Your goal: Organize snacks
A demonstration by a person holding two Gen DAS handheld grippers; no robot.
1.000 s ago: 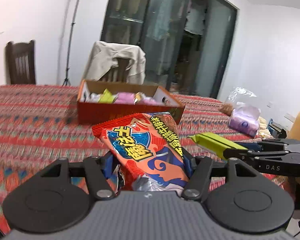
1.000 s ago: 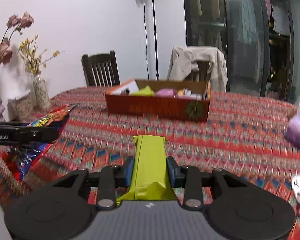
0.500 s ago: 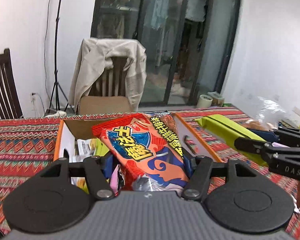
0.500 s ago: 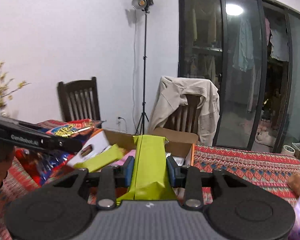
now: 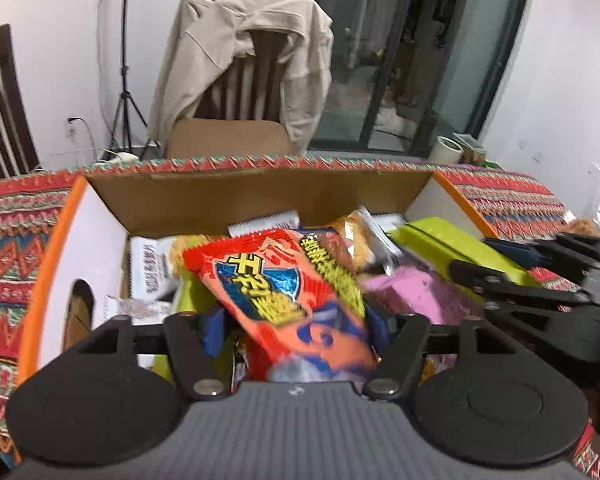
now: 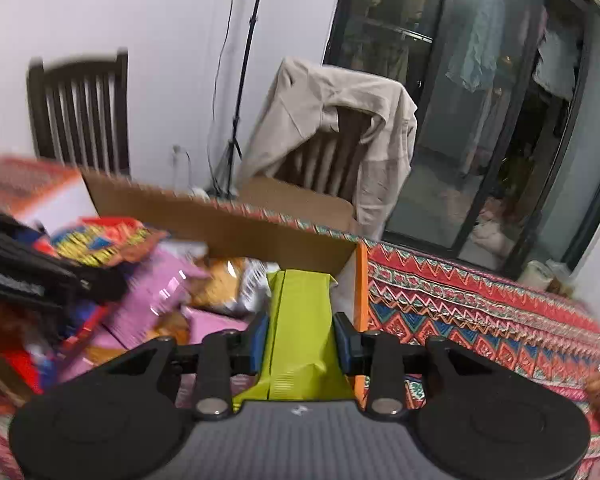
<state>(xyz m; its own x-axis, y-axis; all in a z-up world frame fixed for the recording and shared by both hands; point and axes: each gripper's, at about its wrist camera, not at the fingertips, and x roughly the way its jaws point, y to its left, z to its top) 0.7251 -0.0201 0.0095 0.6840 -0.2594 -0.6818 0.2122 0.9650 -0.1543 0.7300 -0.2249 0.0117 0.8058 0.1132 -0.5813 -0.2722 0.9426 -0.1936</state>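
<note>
the left gripper point(image 5: 296, 328) hangs over the near edge of an open cardboard box point(image 5: 256, 196) with orange rims and white end walls; between its blue pads sits a red snack bag point(image 5: 284, 300), glossy orange-red with a blue shield, yellow characters across it and a yellow-printed strip down its right side, blurred at its lower end. the jaws have just been opening; a gap shows at the left pad and the bag leans toward the right one, so the grip looks loosened, the bag no longer pinched

the right gripper point(image 6: 300, 340) is clamped on a lime green packet point(image 6: 300, 320), a flat, matte, long pouch with a centre seam and a crimped near end, both blue pads pressing its sides. it points over the right end of the box, just inside the orange right wall (in the left wrist view the same packet point(image 5: 456, 248) lies across the box's right corner)

inside the box lies a heap of snacks: a pink pack point(image 5: 412, 292) right of the red bag, white sachets with black print point(image 5: 152, 272) at the left, a brown-orange wrapped snack point(image 5: 352, 236) at the far middle, more lime green beneath. the box stands on a red patterned tablecloth point(image 5: 4, 240). beyond the far side stands a chair draped with a beige jacket point(image 5: 240, 48)
</note>
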